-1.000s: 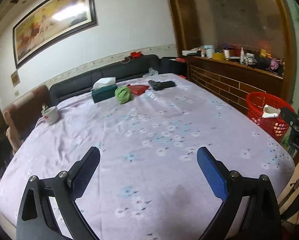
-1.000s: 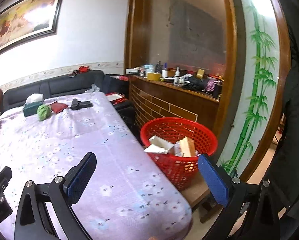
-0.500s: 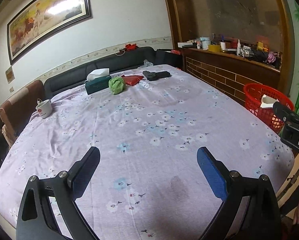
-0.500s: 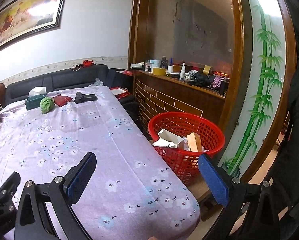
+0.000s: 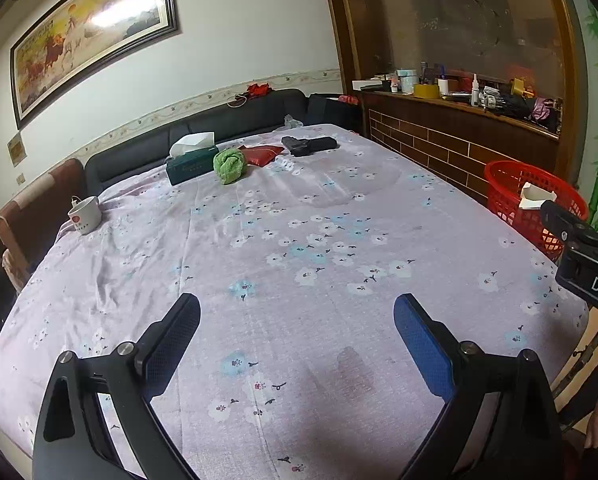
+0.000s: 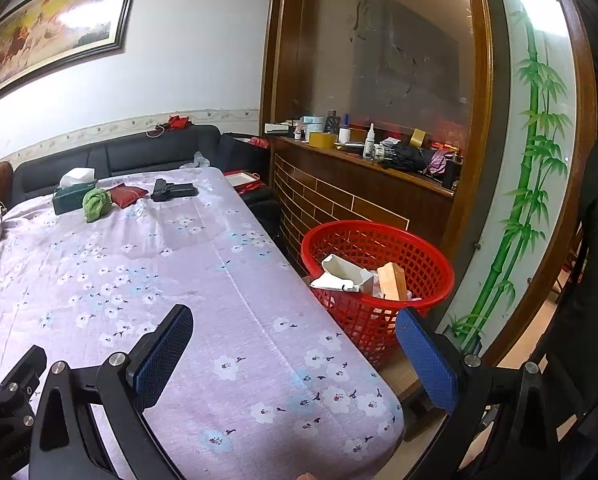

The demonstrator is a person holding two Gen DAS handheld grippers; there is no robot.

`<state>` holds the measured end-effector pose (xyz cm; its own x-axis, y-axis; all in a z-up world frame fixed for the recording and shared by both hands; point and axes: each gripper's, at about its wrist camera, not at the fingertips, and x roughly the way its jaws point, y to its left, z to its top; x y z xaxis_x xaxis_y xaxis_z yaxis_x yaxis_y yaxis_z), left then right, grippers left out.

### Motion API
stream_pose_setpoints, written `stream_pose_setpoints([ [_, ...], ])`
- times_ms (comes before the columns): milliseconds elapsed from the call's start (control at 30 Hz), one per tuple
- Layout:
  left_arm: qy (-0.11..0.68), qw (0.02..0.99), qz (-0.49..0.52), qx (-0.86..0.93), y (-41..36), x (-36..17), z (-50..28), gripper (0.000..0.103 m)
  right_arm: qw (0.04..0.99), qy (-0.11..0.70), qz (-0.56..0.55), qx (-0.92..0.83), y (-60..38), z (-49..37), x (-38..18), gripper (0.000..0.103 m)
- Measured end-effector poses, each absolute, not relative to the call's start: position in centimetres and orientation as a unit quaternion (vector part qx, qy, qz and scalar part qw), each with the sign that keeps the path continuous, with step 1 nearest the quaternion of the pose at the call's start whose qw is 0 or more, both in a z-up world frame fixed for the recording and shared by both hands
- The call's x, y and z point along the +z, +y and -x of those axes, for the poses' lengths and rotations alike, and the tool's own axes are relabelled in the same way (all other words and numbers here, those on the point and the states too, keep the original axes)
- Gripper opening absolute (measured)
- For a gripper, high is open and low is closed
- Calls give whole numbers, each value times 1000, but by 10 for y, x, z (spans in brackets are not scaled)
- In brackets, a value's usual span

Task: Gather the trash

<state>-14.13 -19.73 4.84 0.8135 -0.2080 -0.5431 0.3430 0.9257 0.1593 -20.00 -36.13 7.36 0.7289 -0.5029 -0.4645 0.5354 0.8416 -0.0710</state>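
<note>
- Left gripper (image 5: 297,320) hovers low over the near end of the table (image 5: 319,240), jaws spread wide, nothing between them
- Right gripper (image 6: 295,334) is spread wide too and empty, over the table's right edge beside the basket (image 6: 379,240)
- The red basket stands off the table's right side and already holds a white box (image 6: 345,274) and a wooden block (image 6: 393,280)
- Far end: mug (image 5: 85,214), tissue box (image 5: 191,160), green cloth (image 5: 229,164), red pouch (image 5: 261,154), 1 black object (image 5: 309,145)
- Risk: no plain trash lies near, so a gripper may seize a keepsake instead; reaching far could knock the mug or drag the cloth cover
</note>
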Motion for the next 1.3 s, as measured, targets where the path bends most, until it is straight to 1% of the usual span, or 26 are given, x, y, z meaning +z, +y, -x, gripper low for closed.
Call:
stream_pose_setpoints([
  [1300,275,942,-124,-149,-195,44,140,97,930,248,-35,-270,-359,198,70,102],
])
